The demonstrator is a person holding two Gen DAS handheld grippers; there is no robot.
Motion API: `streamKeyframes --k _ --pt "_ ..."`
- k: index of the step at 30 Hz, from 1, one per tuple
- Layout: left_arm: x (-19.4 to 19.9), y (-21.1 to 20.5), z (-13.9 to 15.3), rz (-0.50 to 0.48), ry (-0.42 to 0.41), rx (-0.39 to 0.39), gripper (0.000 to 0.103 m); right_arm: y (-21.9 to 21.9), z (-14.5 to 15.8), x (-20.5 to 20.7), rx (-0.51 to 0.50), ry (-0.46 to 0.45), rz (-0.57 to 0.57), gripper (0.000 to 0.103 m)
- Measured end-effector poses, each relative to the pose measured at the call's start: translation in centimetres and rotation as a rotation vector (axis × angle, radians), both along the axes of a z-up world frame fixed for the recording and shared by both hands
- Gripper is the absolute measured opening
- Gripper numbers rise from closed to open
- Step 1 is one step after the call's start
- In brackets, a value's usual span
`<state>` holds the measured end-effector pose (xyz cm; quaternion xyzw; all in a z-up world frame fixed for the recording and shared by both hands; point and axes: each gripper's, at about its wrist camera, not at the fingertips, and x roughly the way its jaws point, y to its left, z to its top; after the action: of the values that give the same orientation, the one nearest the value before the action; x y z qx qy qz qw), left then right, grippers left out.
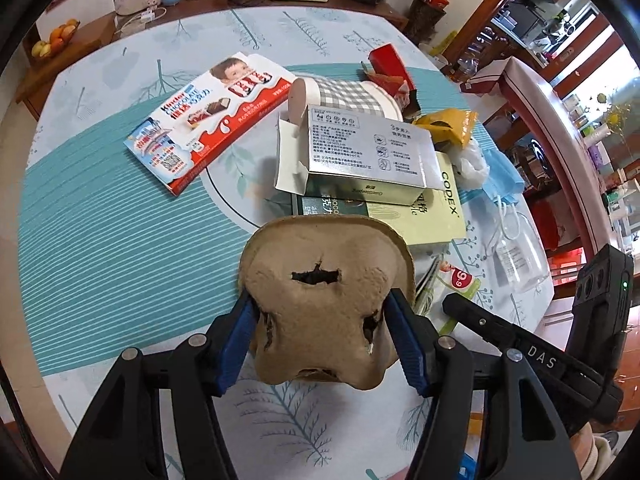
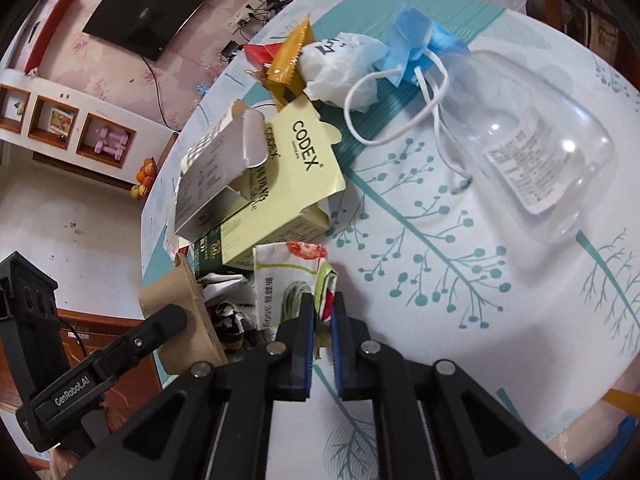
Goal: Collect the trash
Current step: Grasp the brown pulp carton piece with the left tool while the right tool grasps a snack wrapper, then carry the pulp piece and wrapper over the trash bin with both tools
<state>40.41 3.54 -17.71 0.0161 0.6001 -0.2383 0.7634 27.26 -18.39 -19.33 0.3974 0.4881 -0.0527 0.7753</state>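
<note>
Your left tool pointed forward over the worktop, its blue pads clamped on both sides of a brown pulp cup tray lifted above the cloth. Your right tool sat low and level, nearly shut, pinching the folded edge of a food packet. Beyond lay a yellow box, then a blue face mask.
</note>
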Motion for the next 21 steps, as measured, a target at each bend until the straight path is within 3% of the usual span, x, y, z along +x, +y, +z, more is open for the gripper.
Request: streamKeyframes --k 10,21 --pt "-2.9 1.1 3.8 0.008 -0.071 -0.011 0.062 -0.6 2.6 -2.9 -0.034 -0.052 0.034 0.006" --pt "-12.4 -2.2 7.0 0.011 -0.14 -0.02 0.062 -2.8 6.8 -10.4 -0.092 -0.166 0.131 0.006"
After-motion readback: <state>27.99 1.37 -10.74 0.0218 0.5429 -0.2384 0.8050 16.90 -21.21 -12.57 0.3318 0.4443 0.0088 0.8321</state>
